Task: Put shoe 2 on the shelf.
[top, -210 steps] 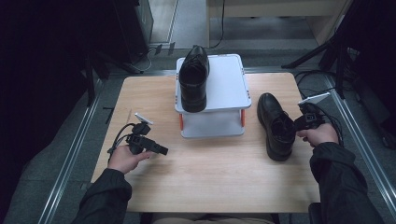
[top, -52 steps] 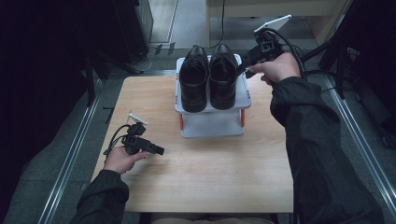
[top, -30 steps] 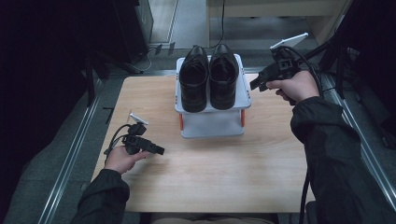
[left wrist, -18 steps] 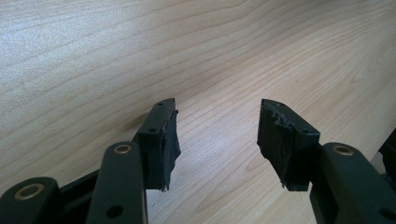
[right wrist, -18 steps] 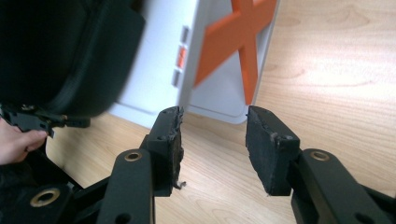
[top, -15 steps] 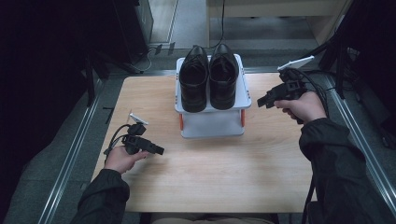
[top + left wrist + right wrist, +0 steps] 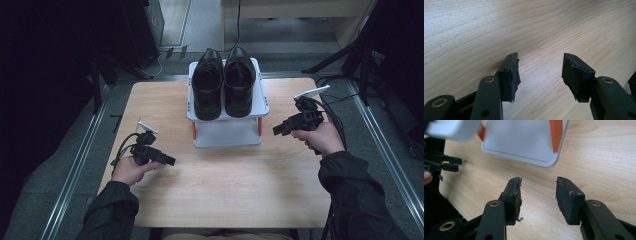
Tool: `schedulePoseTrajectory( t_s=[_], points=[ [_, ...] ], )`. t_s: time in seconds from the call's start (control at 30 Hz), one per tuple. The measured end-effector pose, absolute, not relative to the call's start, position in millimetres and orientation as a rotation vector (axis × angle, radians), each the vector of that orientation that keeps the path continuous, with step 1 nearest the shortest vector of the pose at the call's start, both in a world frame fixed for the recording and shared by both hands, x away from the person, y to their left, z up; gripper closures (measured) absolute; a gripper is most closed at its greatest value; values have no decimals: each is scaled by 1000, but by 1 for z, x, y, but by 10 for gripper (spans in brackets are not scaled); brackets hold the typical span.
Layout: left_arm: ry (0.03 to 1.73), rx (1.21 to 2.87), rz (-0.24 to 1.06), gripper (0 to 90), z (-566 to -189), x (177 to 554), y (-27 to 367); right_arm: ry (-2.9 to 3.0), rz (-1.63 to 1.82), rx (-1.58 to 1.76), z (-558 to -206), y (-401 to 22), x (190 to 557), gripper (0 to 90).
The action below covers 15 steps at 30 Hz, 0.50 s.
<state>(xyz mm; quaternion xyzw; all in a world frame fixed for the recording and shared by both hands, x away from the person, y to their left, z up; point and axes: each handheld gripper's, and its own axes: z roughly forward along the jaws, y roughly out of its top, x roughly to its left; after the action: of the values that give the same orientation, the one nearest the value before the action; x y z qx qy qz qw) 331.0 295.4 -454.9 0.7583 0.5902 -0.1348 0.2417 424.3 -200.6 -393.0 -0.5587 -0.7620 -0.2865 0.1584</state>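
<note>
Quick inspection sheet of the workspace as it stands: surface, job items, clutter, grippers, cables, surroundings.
Surface: light wooden table, bare around the rack.
Job's things: two black shoes side by side on top of the white two-tier rack with orange posts; lower shelf bare.
Clutter: nothing seen.
Grippers: left gripper open, low over the table; right gripper open, aimed toward the rack's base.
Cables: one trails from each gripper; more lie on the floor behind the table.
Surroundings: dark; metal floor rails at both sides.
</note>
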Motion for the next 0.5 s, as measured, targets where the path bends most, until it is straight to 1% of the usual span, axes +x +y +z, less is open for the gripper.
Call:
schedulePoseTrajectory(
  t_s=[0.27,0.5],
  points=[
    [1617,2076,-358,468,-454,330,294,-2209,-837,-1534,-418,-202,412,542],
    [1614,2081,-358,466,-454,330,293,-2208,-856,-1509,-434,-202,401,536]
  ],
)
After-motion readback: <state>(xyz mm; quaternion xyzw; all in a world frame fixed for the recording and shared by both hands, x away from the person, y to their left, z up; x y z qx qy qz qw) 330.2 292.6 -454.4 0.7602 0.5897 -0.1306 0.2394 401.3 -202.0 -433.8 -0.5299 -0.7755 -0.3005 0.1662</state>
